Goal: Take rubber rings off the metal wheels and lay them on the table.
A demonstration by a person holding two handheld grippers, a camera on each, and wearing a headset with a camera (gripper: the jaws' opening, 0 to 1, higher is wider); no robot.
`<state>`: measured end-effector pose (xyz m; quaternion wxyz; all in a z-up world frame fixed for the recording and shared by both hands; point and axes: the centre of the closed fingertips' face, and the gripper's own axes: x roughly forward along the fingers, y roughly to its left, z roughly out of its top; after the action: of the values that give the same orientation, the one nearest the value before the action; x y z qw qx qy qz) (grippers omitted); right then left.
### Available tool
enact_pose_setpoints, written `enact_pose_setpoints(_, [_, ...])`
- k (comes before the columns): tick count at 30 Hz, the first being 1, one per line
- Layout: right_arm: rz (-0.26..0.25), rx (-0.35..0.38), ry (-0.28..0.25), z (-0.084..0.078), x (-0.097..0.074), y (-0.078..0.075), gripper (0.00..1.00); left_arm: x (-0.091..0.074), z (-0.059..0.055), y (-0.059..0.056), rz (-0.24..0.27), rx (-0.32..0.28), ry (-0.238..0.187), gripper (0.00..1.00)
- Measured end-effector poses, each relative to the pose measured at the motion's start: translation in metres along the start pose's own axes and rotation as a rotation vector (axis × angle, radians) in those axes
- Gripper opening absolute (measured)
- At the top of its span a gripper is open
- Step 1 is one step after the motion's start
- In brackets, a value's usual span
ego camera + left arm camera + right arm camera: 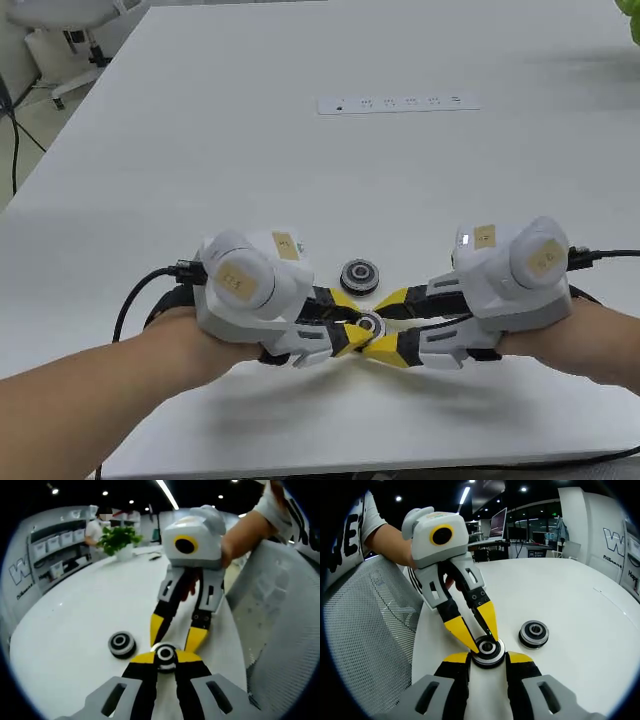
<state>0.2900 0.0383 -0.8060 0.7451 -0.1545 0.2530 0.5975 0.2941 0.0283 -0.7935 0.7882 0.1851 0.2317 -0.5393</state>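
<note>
A metal wheel with a black rubber ring (367, 325) is held just above the white table (250, 150), near its front edge. My left gripper (352, 320) comes in from the left and my right gripper (380, 325) from the right, their yellow tips meeting on it. In the left gripper view the wheel (165, 655) sits between my left gripper's (166, 657) own tips. In the right gripper view the same wheel (488, 651) sits between my right gripper's (488, 657) tips. A second ringed wheel (359, 275) lies flat on the table just behind.
A white power strip (398, 103) lies across the far middle of the table. A grey mesh chair back (365, 610) stands close behind the front edge. A potted plant (117, 540) sits at the table's far end. An office chair (60, 30) stands off the back left corner.
</note>
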Motion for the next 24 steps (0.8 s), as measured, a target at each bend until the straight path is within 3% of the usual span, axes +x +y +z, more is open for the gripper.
enact_pose_setpoints(24, [-0.008,0.0,0.017,-0.0026,-0.0037,-0.0002,0.23,-0.0004,0.0003,-0.0005,0.007,-0.008,-0.018,0.13])
